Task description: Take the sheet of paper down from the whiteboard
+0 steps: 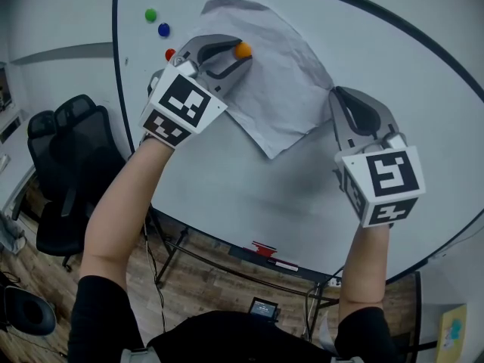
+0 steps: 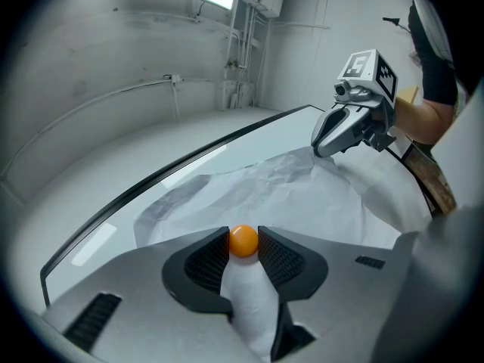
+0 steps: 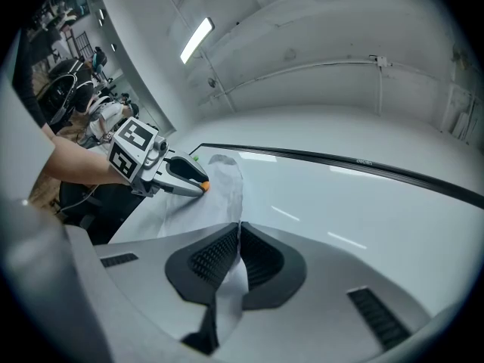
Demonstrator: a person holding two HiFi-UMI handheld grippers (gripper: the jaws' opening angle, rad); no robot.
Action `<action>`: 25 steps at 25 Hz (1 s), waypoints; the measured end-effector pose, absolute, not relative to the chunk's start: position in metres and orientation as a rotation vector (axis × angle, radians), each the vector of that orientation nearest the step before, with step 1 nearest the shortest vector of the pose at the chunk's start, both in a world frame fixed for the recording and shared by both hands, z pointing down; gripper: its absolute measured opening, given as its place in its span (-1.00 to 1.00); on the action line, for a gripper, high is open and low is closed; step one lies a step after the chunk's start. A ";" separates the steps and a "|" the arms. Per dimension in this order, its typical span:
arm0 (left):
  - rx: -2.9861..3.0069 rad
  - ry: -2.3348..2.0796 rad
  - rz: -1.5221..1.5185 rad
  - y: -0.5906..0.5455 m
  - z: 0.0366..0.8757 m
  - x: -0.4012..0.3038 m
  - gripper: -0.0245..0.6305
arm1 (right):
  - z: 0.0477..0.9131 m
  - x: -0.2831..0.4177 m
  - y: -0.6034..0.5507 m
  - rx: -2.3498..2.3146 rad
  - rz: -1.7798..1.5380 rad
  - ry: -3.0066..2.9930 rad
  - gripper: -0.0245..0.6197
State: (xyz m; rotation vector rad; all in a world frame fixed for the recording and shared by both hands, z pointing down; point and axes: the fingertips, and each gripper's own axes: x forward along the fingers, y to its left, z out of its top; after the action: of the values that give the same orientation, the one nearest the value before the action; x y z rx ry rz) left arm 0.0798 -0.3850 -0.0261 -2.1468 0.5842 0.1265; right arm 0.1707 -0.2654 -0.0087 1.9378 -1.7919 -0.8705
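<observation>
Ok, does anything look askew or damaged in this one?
Yes: the sheet of paper is creased all over and sits tilted on the whiteboard rather than square. The left gripper is clamped on the orange magnet over it, and the right gripper pinches its edge. Nothing looks torn.

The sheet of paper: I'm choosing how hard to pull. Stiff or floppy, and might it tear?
Probably floppy: the sheet of paper is creased and bows off the whiteboard. Likely light: the right gripper holds its edge by a thin pinch. It may tear if tugged while the orange magnet pins it.
</observation>
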 end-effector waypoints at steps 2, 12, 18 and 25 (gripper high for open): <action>-2.147 0.577 0.136 -0.382 -0.027 0.079 -0.53 | -0.010 0.171 -0.265 1.938 -0.873 -1.793 -0.84; -2.098 0.570 0.207 -0.357 -0.051 0.059 -0.52 | -0.002 0.162 -0.271 1.916 -0.841 -1.815 -0.85; -2.093 0.575 0.233 -0.349 -0.060 0.058 -0.52 | 0.013 0.171 -0.272 1.904 -0.791 -1.821 -0.85; -2.092 0.554 0.197 -0.344 -0.057 0.072 -0.52 | 0.021 0.170 -0.264 1.886 -0.782 -1.821 -0.85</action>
State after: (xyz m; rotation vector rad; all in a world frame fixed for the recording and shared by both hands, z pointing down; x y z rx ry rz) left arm 0.0719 -0.3437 -0.0567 -2.0917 0.5540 0.1965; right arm 0.1700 -0.2643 0.0210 1.8859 -1.8209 -0.7816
